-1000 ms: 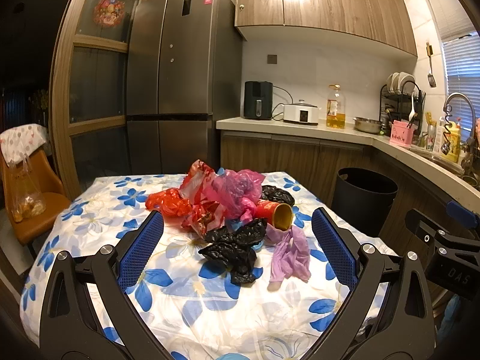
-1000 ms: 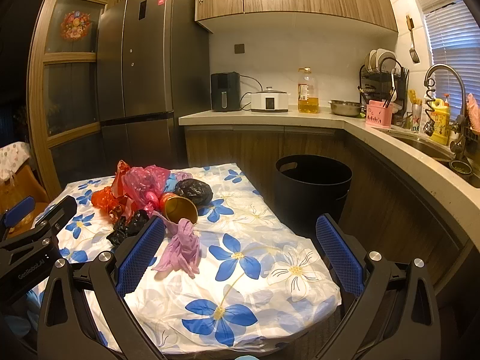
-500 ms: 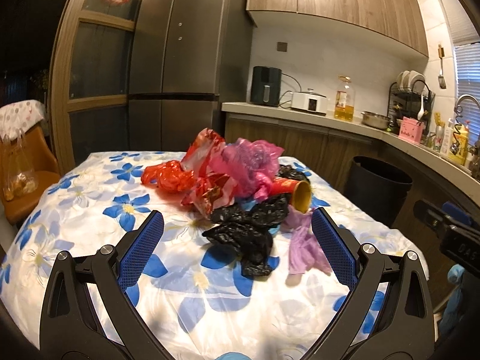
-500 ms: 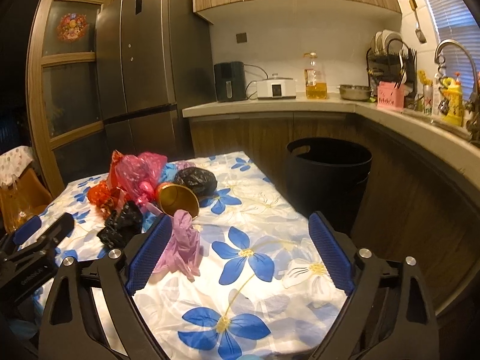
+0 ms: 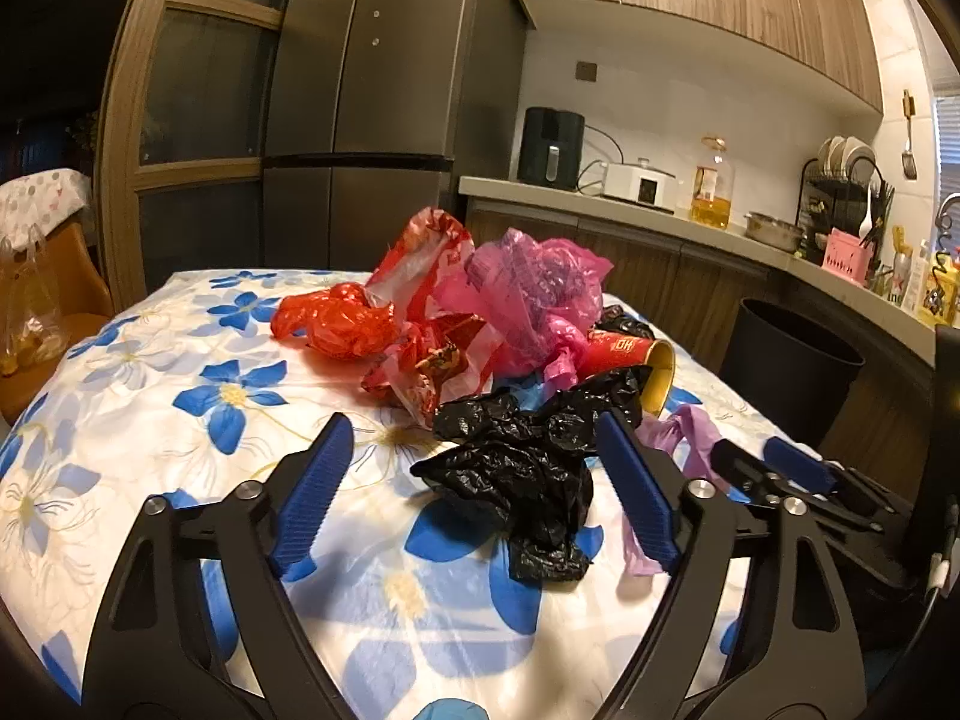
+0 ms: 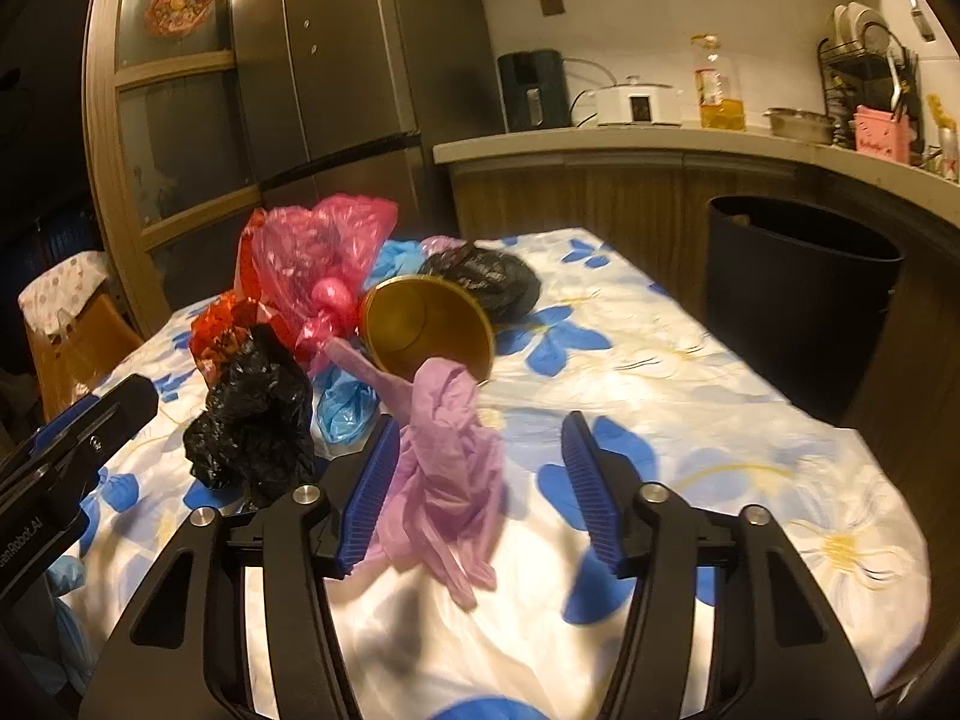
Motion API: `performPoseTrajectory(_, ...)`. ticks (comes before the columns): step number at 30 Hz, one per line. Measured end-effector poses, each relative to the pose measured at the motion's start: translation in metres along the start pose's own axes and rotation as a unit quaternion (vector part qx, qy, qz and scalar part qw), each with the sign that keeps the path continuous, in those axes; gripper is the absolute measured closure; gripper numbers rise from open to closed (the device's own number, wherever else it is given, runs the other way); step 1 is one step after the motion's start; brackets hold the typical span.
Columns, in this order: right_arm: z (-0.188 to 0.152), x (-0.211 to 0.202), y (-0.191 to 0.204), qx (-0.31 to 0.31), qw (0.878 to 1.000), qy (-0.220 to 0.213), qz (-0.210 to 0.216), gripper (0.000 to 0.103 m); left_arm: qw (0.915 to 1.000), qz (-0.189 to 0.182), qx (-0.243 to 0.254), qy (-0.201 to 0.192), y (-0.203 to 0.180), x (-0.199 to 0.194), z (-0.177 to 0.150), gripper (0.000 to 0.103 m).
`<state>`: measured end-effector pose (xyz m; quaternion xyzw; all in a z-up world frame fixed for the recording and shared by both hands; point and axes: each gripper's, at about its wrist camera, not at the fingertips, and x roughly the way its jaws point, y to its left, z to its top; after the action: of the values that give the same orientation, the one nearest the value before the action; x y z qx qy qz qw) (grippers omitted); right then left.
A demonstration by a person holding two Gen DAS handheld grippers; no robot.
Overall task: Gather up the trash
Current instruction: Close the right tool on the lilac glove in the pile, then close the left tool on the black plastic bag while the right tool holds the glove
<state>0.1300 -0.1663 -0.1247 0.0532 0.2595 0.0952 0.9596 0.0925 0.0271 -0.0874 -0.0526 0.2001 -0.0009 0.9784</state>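
Flower-print cloth covers the counter; the trash sits heaped toward its far middle.

Left tongs — jaws apart and closing, low over the cloth. The crumpled black bag lies between the blue pads, nearer the right-hand one; no pad visibly presses it.

Right tongs — jaws about half apart, closing. The lilac bag lies between them, its left edge against or just beside the left pad; right pad well clear of it. Not gripped.

Heap behind: red bag, pink bag, a red paper cup on its side with the gold inside facing the right wrist camera, a blue bag under the lilac one, a second black bag further back.

Black bin stands on the floor beyond the counter's right edge, against the kitchen cabinets — open-topped.
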Motion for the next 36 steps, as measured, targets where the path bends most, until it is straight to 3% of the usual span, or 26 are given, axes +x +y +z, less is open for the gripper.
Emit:
performPoseTrajectory(7, -0.005, 0.022, 0.0, -0.004, 0.999, 0.03, 0.016, 0.089, 0.9997, -0.011, 0.004, 0.02, -0.005, 0.021, -0.002, 0.029)
performPoseTrajectory(10, -0.004, 0.014, -0.002, -0.006, 1.0, 0.016, 0.014, 0.096, 0.9994, -0.014, 0.0, 0.03, -0.006, 0.031, -0.003, 0.029)
performPoseTrajectory(14, 0.0, -0.003, -0.007, -0.006, 1.0, -0.007, 0.005, 0.098, 0.9987, -0.015, -0.007, 0.047, -0.009, 0.043, -0.003, 0.035)
performPoseTrajectory(19, 0.005, -0.026, -0.013, -0.009, 0.999, -0.031, -0.005, 0.099, 0.9947, -0.026, -0.021, 0.097, -0.005, 0.061, -0.011, 0.065)
performPoseTrajectory(21, 0.006, -0.033, -0.014, -0.009, 0.999, -0.036, -0.005, 0.099, 0.9945, -0.032, -0.025, 0.097, -0.002, 0.061, -0.012, 0.085)
performPoseTrajectory(24, 0.008, -0.04, -0.017, -0.008, 0.999, -0.04, -0.005, 0.099, 0.9953, -0.031, -0.02, 0.089, -0.002, 0.054, -0.013, 0.098)
performPoseTrajectory(36, 0.026, -0.071, -0.019, -0.018, 0.997, -0.073, -0.005, 0.099, 0.9989, -0.032, -0.03, 0.018, 0.0, -0.011, 0.026, 0.101)
